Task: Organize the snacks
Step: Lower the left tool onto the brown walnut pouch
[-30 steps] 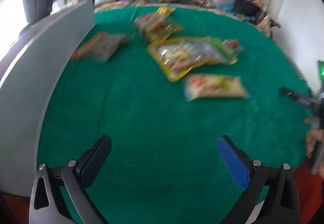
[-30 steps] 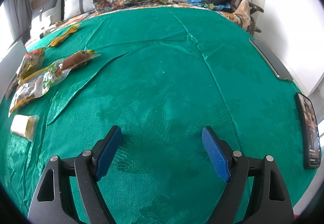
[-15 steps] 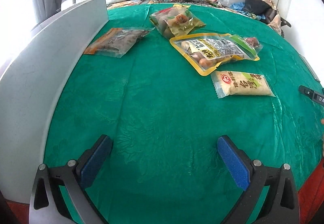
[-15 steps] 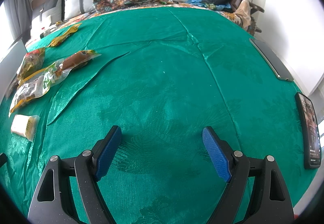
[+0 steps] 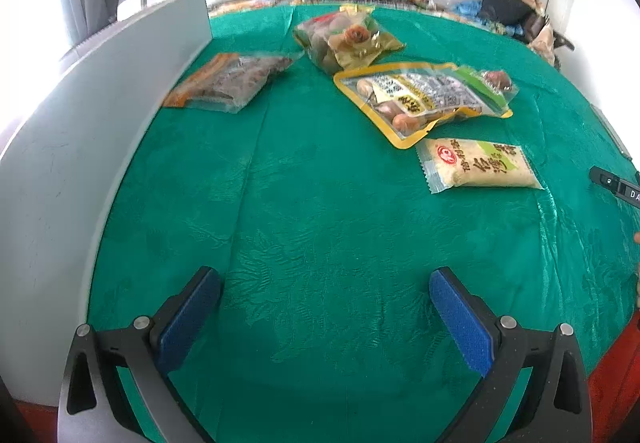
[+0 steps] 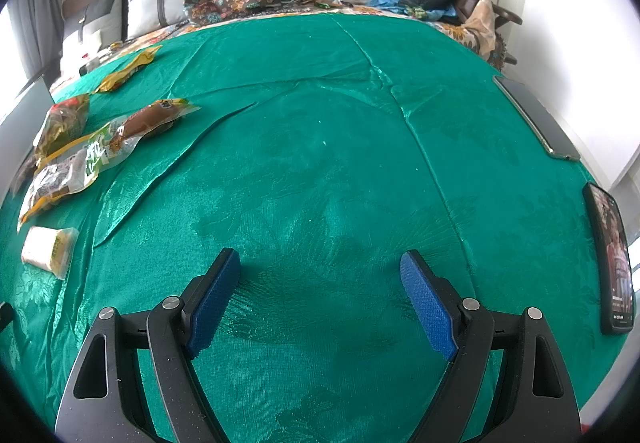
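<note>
While both tools are hanging over the green cloth [image 5: 320, 211], the left gripper [image 5: 326, 317] is standing spread wide with nothing between its blue pads, and the right gripper [image 6: 320, 297] is likewise gaping over bare fabric. In the left wrist view the snacks are lying apart on the cloth: a pale rice-cracker pack [image 5: 478, 167] at two o'clock, a yellow-rimmed pouch [image 5: 424, 99] at one o'clock, a clear bag [image 5: 344, 39] at twelve, a brown packet [image 5: 232, 81] at eleven beside a grey panel [image 5: 80, 163]. A phone [image 6: 612, 259] is resting at three o'clock in the right wrist view.
</note>
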A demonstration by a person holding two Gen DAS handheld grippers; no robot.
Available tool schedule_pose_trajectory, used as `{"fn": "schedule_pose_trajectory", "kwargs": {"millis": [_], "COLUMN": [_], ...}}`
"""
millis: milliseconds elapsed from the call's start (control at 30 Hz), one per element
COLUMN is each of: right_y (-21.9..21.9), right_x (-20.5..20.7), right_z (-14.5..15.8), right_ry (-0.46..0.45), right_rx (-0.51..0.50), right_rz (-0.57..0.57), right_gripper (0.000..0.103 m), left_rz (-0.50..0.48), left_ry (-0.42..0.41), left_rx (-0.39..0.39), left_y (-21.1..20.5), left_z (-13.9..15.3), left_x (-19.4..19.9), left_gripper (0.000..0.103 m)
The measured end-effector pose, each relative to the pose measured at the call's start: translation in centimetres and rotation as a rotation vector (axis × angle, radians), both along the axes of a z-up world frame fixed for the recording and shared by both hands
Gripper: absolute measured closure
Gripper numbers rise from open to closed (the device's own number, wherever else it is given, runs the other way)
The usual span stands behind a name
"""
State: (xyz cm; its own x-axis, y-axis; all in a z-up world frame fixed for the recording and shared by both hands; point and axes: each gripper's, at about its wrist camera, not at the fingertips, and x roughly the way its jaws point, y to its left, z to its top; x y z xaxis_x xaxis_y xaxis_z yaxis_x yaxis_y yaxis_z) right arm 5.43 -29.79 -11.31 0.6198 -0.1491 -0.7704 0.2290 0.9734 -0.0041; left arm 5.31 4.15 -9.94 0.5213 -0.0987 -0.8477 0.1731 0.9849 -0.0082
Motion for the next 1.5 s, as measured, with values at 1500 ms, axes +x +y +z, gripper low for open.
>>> {"fn": "schedule_pose_trajectory", "kwargs": {"millis": [1500], "right_y": [0.9], "right_x": [0.2], "right_z": [-0.1], "right_ry": [0.01], "right_rx": [0.004], "right_rz": [0.012], "right_gripper": [0.013], "left_rz": [0.228], "left_ry": [0.151], "left_rx": [0.014], "left_y": [5.0], "left_z": [0.6], "left_x": [20.6], "left_gripper": [0.018]}}
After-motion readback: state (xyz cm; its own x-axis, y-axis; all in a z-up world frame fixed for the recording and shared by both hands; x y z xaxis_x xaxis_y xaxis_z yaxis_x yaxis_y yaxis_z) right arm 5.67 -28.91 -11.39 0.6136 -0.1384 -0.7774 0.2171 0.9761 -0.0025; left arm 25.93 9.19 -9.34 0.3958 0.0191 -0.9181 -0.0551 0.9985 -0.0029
